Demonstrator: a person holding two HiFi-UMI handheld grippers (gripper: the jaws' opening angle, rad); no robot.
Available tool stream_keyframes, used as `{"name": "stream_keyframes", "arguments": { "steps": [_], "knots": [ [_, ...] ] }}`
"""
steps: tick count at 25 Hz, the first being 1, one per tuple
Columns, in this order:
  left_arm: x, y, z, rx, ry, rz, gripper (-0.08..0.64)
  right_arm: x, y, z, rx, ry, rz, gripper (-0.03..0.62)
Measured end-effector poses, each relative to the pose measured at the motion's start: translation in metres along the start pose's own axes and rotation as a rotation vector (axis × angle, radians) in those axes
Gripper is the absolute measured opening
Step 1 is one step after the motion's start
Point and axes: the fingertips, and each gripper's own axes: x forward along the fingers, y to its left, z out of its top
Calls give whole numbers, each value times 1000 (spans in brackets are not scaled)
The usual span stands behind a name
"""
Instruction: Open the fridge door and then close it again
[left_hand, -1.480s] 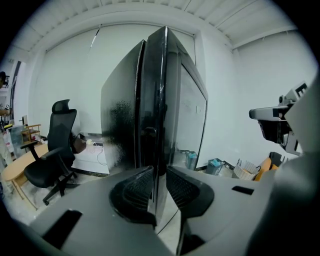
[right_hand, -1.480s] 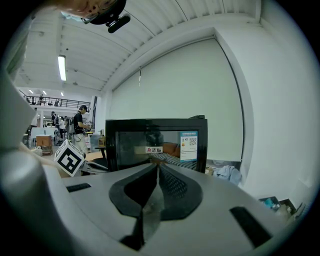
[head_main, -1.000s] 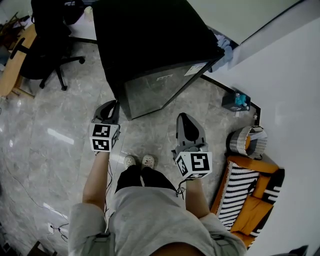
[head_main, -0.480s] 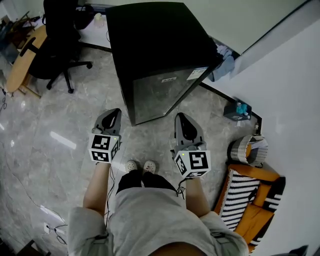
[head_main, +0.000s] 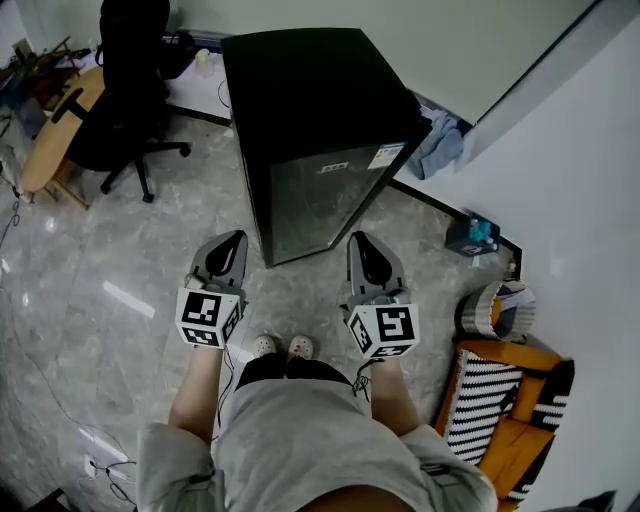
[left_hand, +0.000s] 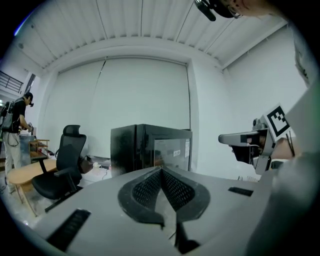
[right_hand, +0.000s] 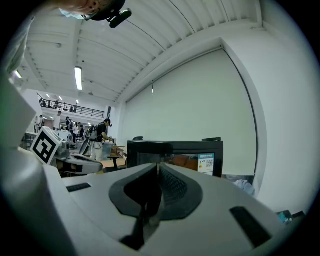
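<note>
Grey marbled floor (head_main: 90, 260) runs between the person's shoes (head_main: 280, 347) and the black mini fridge (head_main: 320, 100), which stands against the far wall beside an office chair (head_main: 120, 110). Its glass door (head_main: 318, 200) lies flush with the cabinet, shut. Over the last second the fridge has slid away in the head view. A moment ago its front corner sat just beside the left hand-held gripper (head_main: 233, 240); now a clear strip of floor separates them, and the whole cabinet top is in frame. The right hand-held gripper (head_main: 360, 238) is likewise well apart from the door. Both point level at the fridge, side by side. In the left gripper view the left tool's jaws are clenched together with nothing between them, the fridge straight ahead. The right gripper view shows the same for the right tool: jaws pressed closed and empty. Neither tool touches the door or any handle, and no handle can be made out from here. The door was shut in every frame. The person seems to have backed off, so this is probably either the pause before the first pull or the retreat after closing.
</note>
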Motion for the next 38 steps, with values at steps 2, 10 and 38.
{"name": "stream_keyframes", "arguments": {
  "steps": [2, 10, 38],
  "knots": [
    [-8, -4, 10, -2, -28, 3, 14, -5, 1, 5, -4, -10, 0, 26],
    [-32, -13, 37, 4, -111, 15, 14, -18, 7, 23, -24, -44, 3, 26],
    [-63, -21, 50, 13, -168, 1, 14, -34, 37, 45, -65, -95, 34, 26]
  ]
}}
